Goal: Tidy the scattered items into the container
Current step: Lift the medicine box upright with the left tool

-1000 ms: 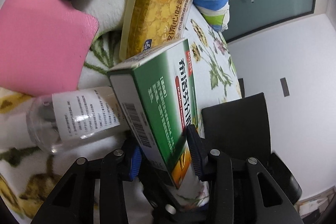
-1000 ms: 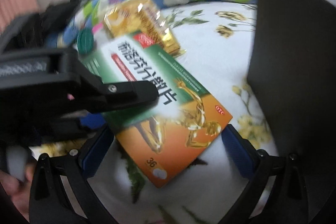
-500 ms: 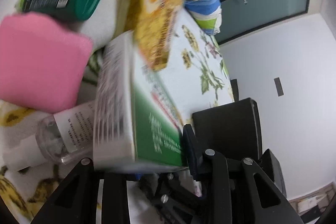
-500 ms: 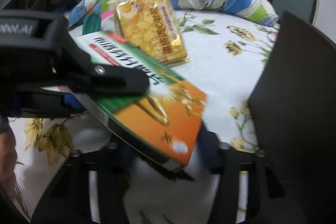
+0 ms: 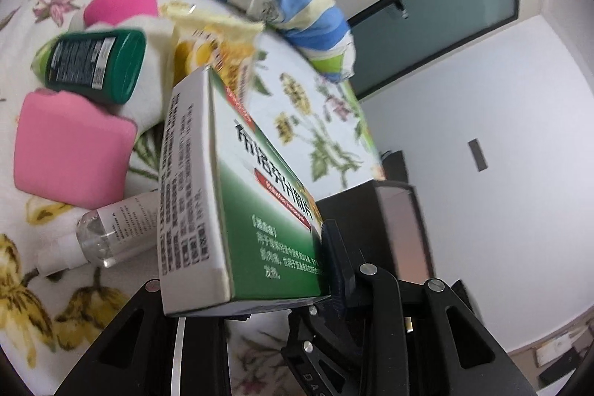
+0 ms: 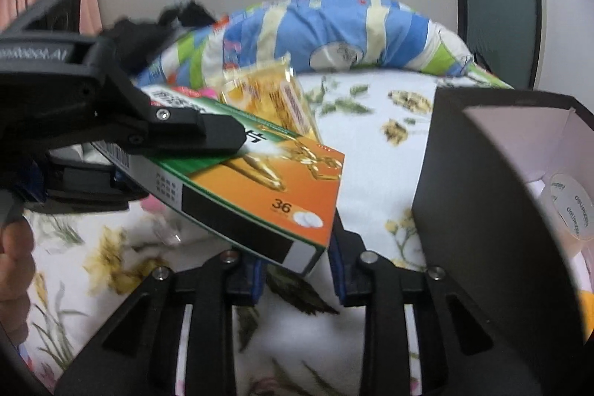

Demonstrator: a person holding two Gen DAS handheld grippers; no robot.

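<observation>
A green and orange medicine box (image 5: 260, 210) (image 6: 260, 188) hangs tilted above the flowered bedspread (image 6: 371, 143). My left gripper (image 5: 252, 284) is shut on its green end, and it shows in the right wrist view as a black clamp (image 6: 167, 162) at the left. My right gripper (image 6: 297, 266) is shut on the box's orange corner. The black container (image 6: 482, 195) (image 5: 356, 210) stands open to the right, white inside, with a round white-lidded tub (image 6: 568, 210) in it. A yellow snack packet (image 5: 215, 51) (image 6: 271, 99) lies behind the box.
On the bedspread left of the box lie a green-capped bottle (image 5: 96, 65), a pink pad (image 5: 70, 151) and a clear spray bottle (image 5: 111, 232). A striped pillow (image 6: 334, 28) lies along the far edge. A person's hand (image 6: 15, 266) shows at the left rim.
My right gripper went from wide open around the box's orange end to shut on it. Both grippers have risen with the box, and the container's inside has come into view.
</observation>
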